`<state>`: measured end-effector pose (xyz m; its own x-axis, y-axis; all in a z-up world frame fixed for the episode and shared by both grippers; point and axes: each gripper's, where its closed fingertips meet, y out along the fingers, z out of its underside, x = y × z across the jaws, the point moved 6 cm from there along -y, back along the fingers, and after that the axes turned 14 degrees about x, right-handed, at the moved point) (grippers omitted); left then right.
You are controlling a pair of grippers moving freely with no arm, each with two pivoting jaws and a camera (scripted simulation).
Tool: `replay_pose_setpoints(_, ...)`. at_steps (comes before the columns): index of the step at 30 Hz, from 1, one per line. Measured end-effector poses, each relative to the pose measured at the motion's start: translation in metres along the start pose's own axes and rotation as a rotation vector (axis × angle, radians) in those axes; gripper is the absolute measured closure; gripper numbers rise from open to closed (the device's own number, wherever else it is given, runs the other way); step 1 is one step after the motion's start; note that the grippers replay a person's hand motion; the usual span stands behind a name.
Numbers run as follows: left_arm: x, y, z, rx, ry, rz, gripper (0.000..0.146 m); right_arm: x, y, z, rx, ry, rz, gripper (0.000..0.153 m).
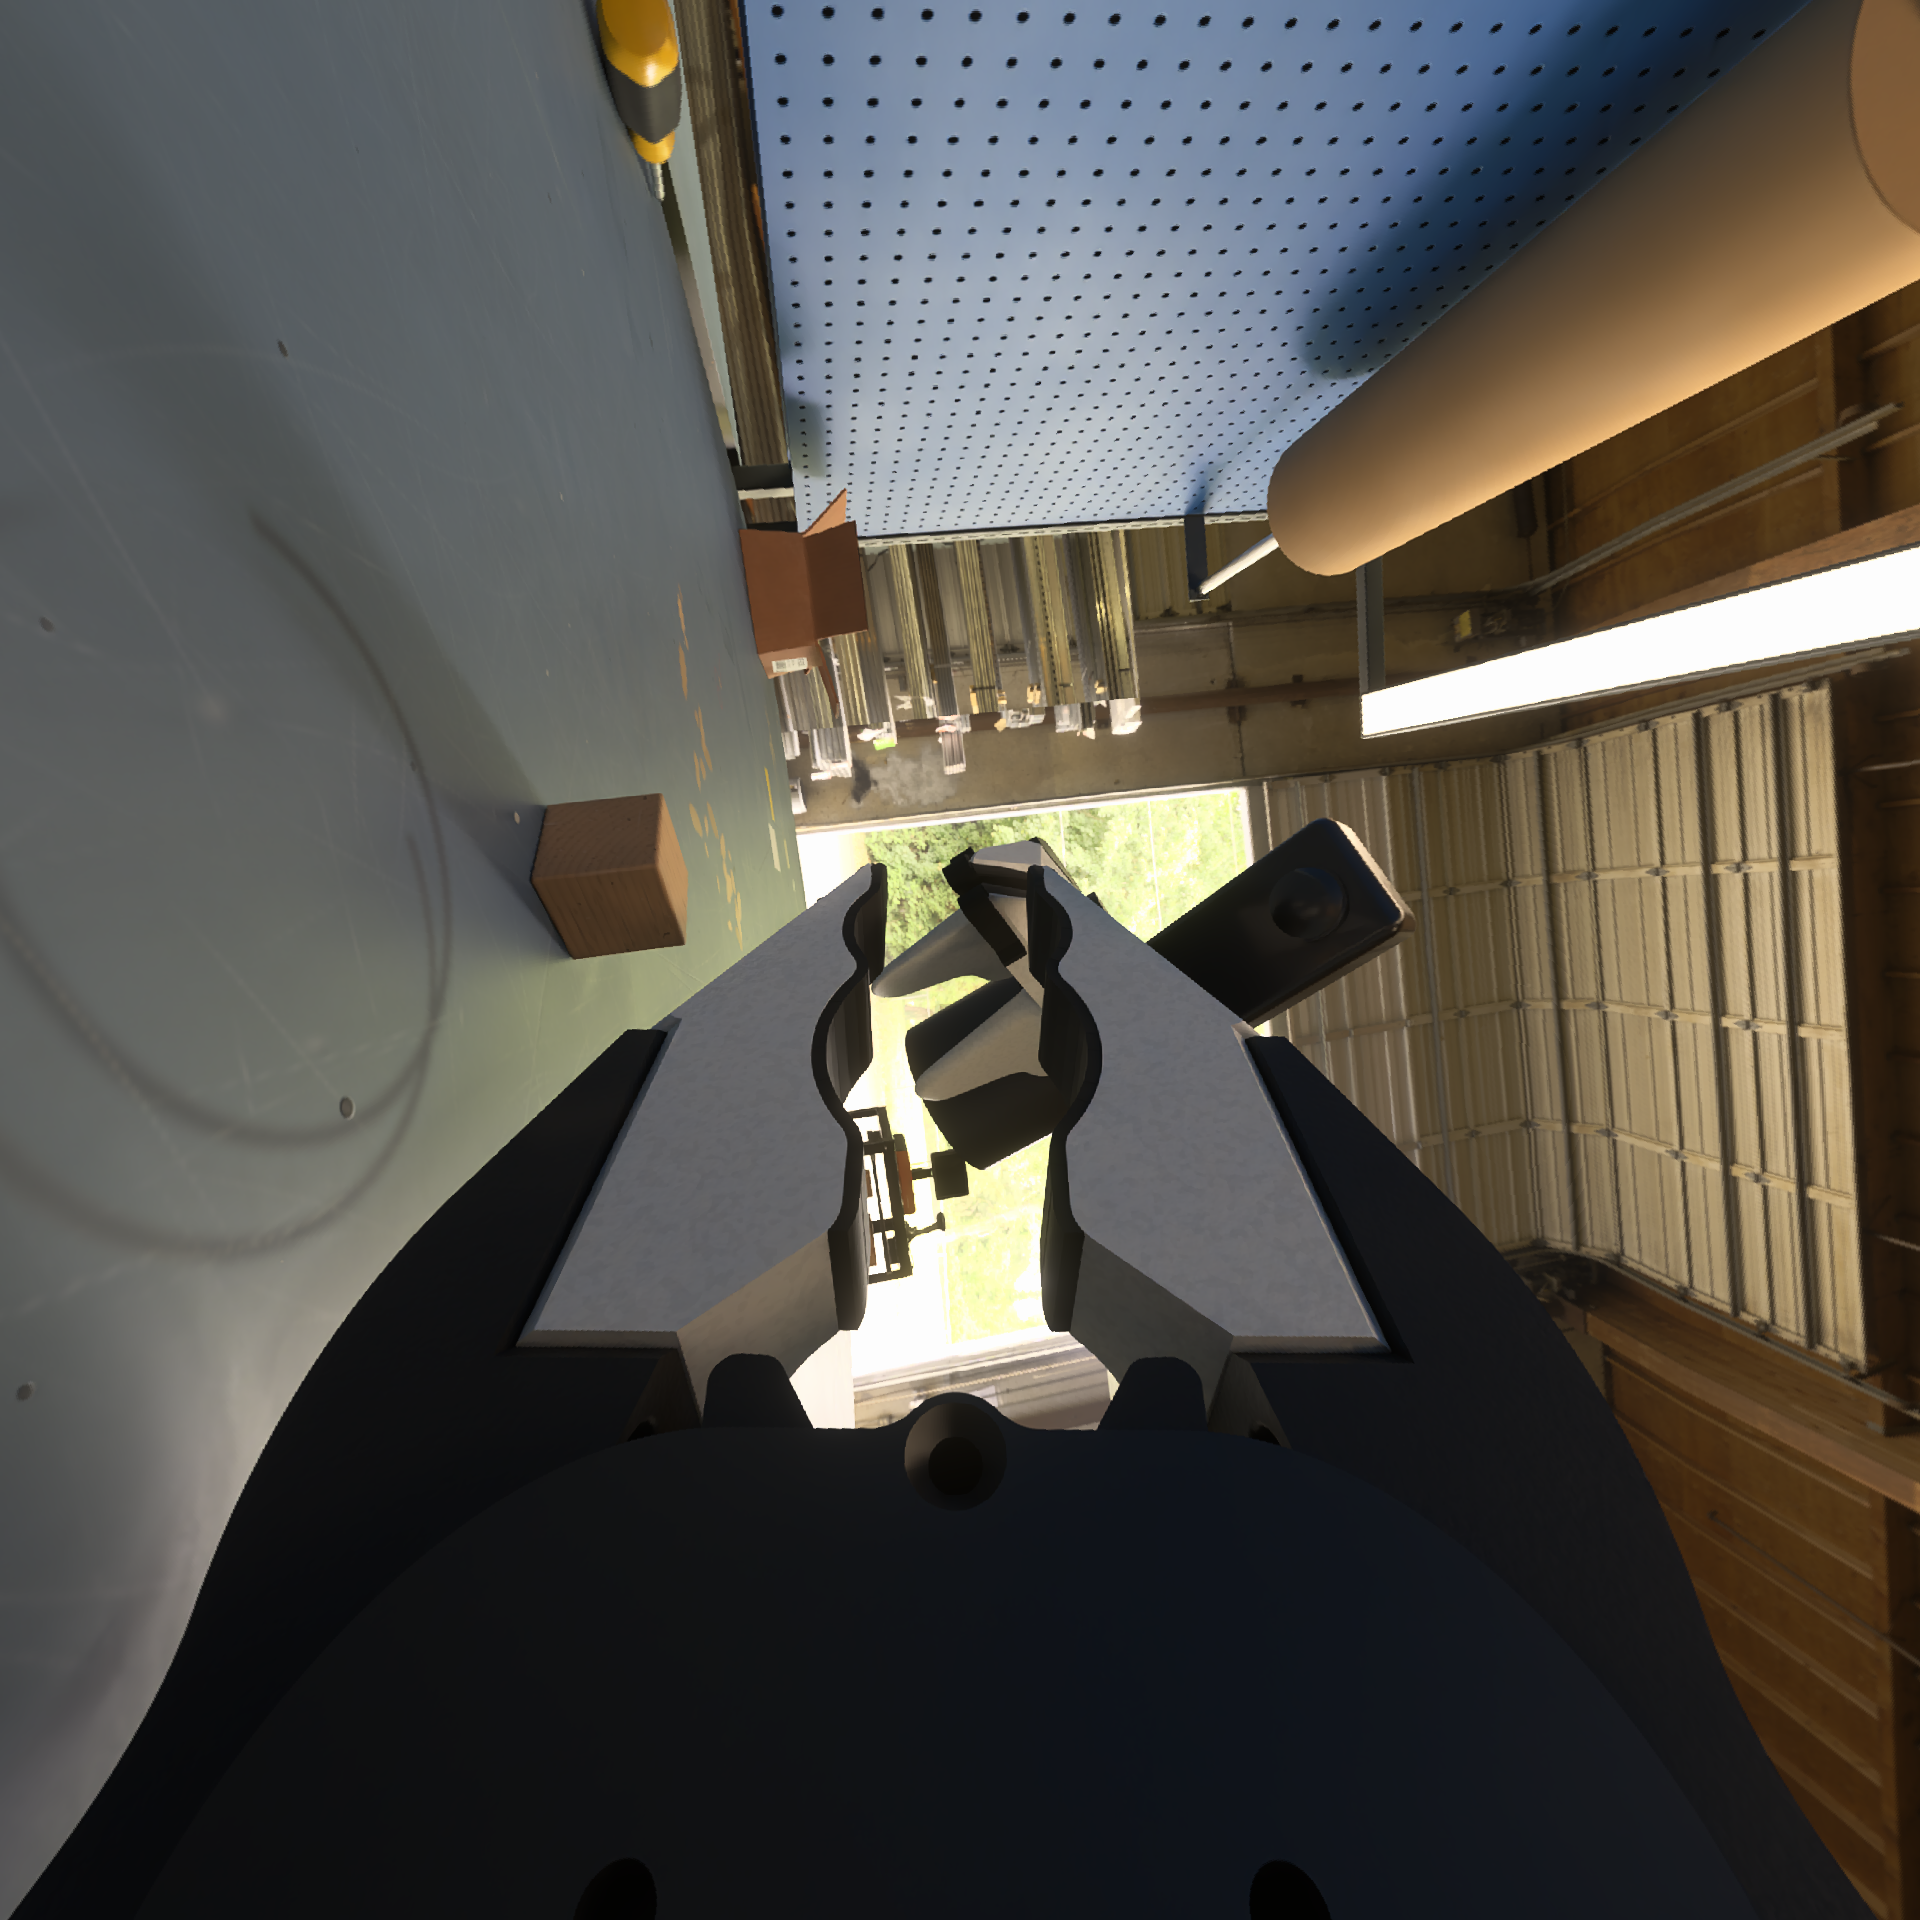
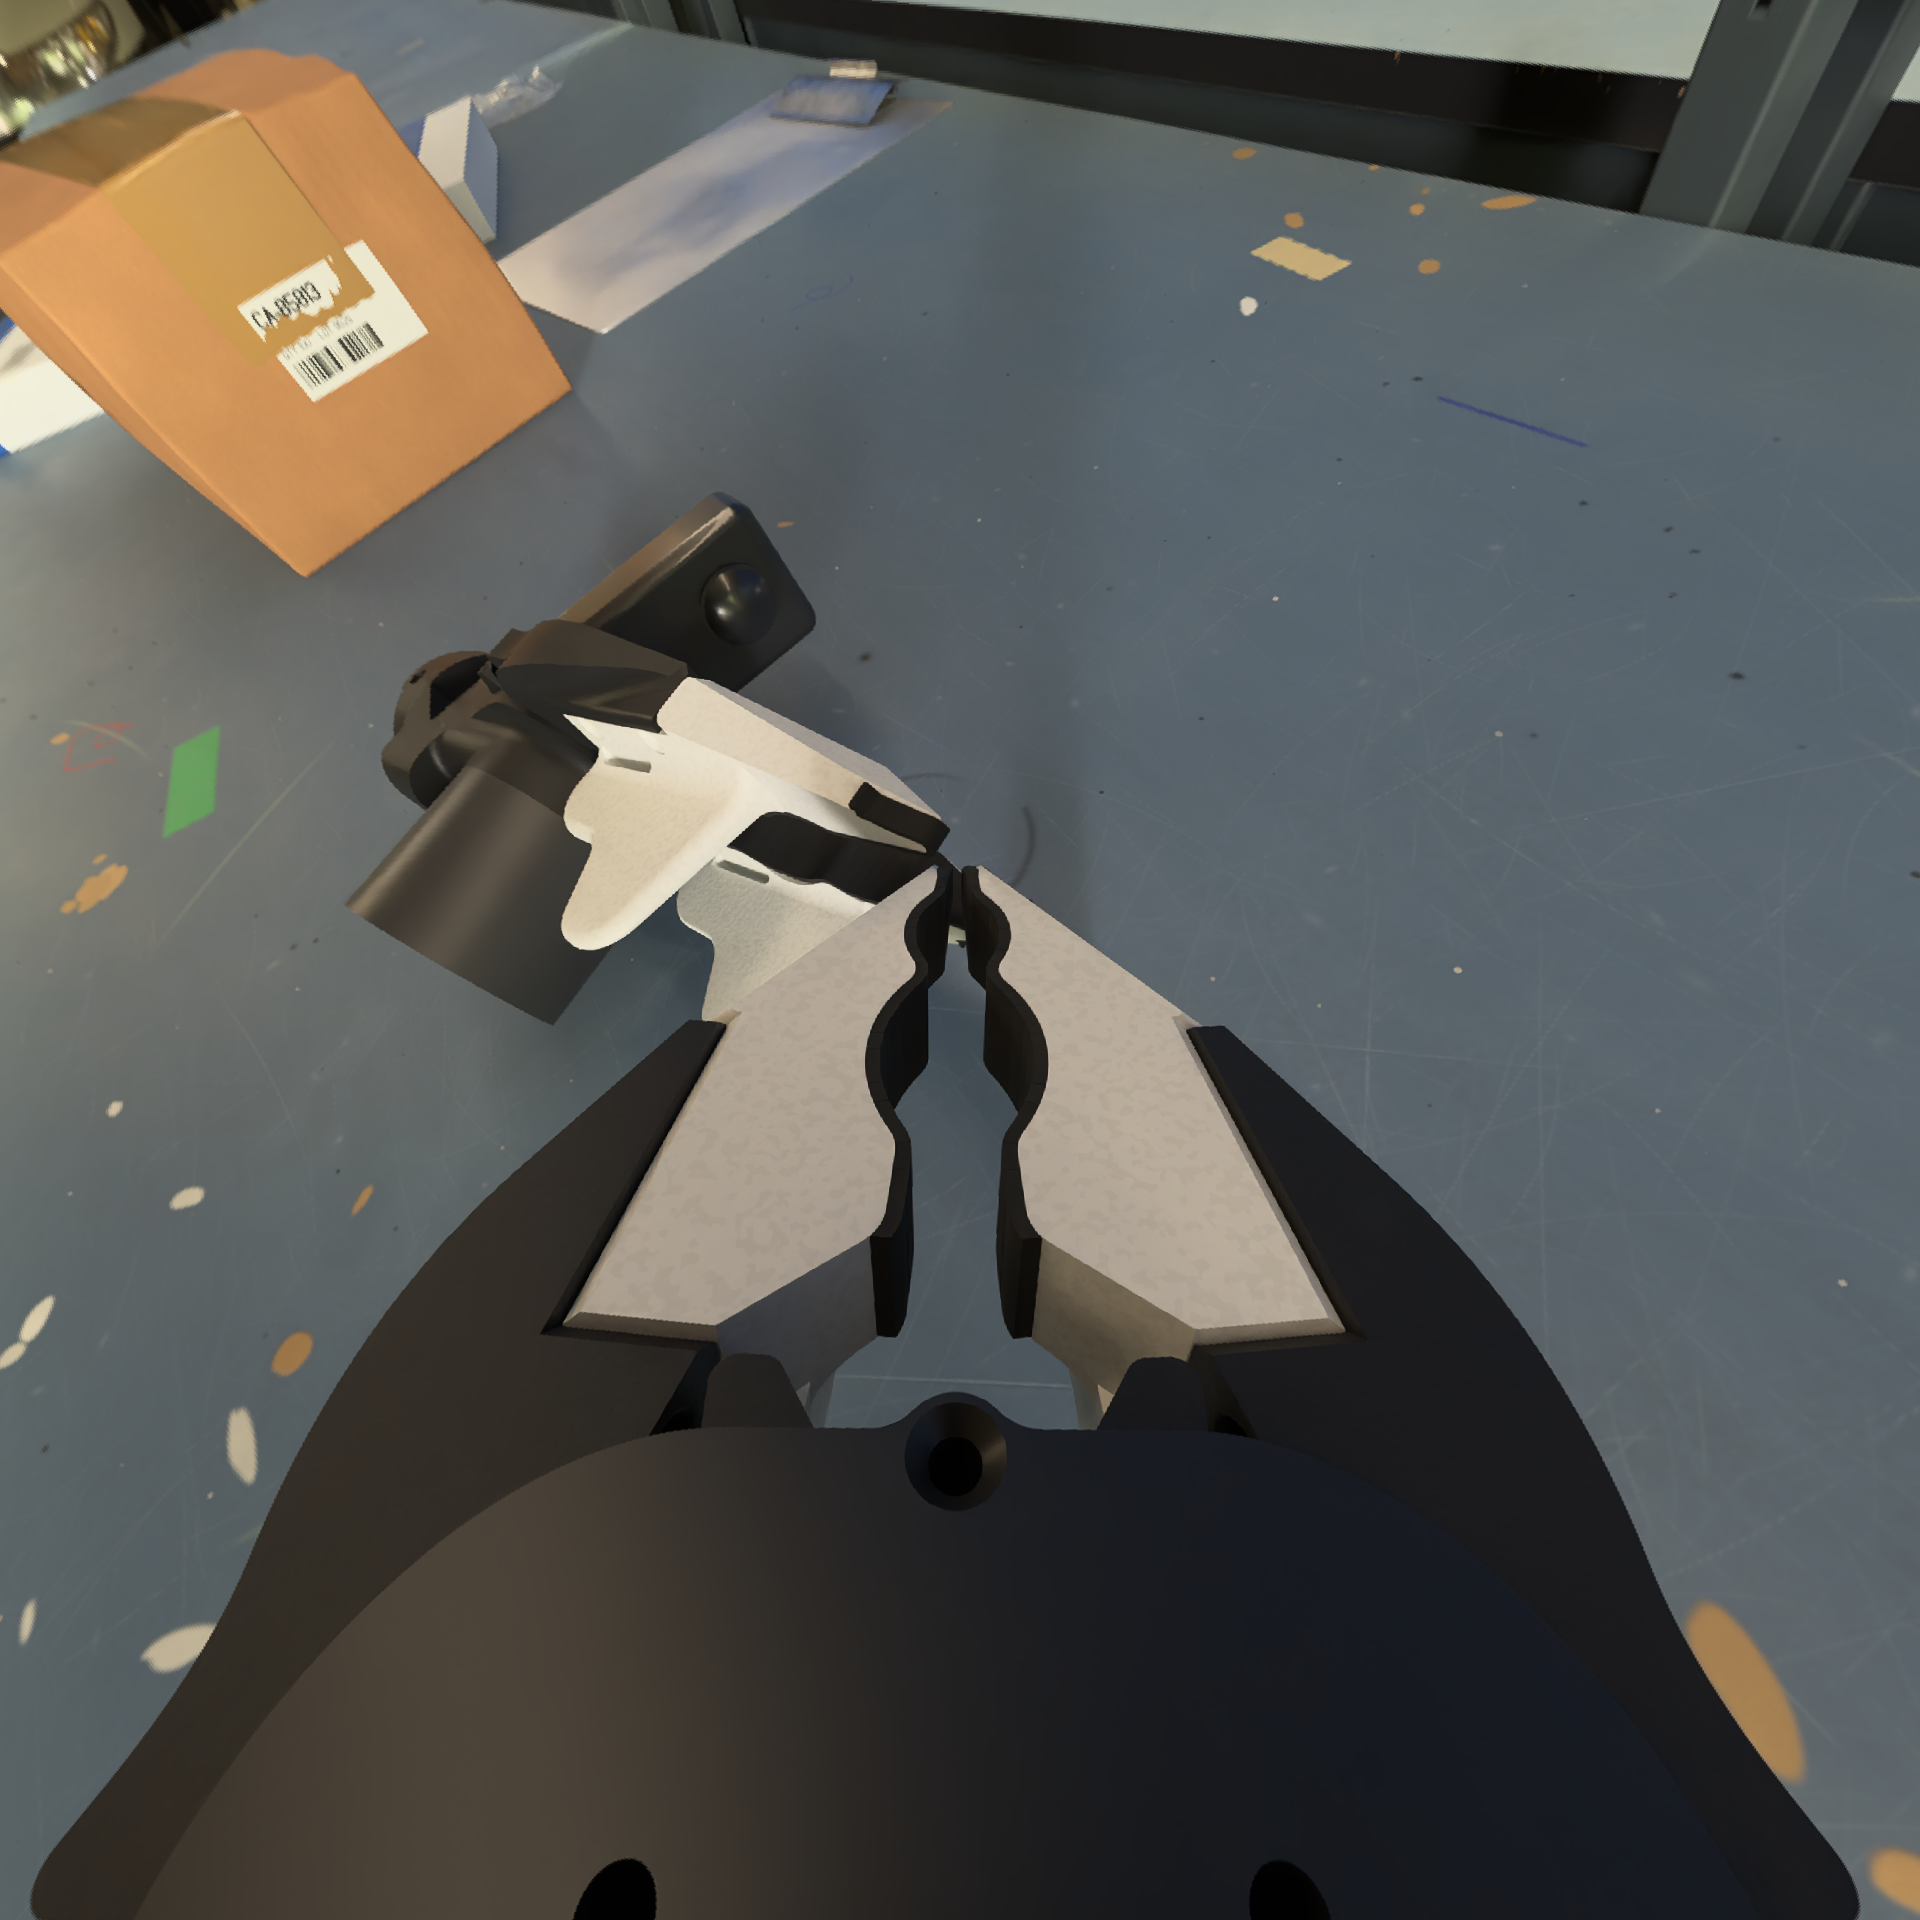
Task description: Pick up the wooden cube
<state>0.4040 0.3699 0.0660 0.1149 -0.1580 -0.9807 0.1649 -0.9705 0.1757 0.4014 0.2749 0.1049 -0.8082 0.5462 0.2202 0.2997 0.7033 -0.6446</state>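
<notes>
The wooden cube [image 1: 613,878] is a small brown block on the grey table [image 1: 312,520]. It shows only in the left wrist view, which is rolled so the table runs up the left side. My left gripper [image 1: 958,894] is open and empty, and the cube lies off to the left of its fingertips, apart from them. My right gripper [image 2: 955,883] is shut and empty above the table [image 2: 1351,623]. The two grippers point at each other with their tips close: the right one shows just past the left's fingers [image 1: 987,1039], and the left one lies tilted ahead of the right [image 2: 675,831]. The cube is not visible in the right wrist view.
A cardboard box [image 2: 260,312] with a white label stands at the far left, also in the left wrist view [image 1: 805,582]. A white sheet [image 2: 707,197] lies behind it. A yellow and black object [image 1: 644,73], a blue pegboard [image 1: 1039,260] and a cardboard roll [image 1: 1558,364] are at the table's back.
</notes>
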Motion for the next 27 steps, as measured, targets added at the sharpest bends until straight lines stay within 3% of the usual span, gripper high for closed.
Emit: replay_pose_setpoints(27,0.0032,-0.0021,-0.0024,-0.039,-0.024,-0.014,0.123,-0.0037,0.0011,0.0048,-0.061,0.026,0.129,0.152)
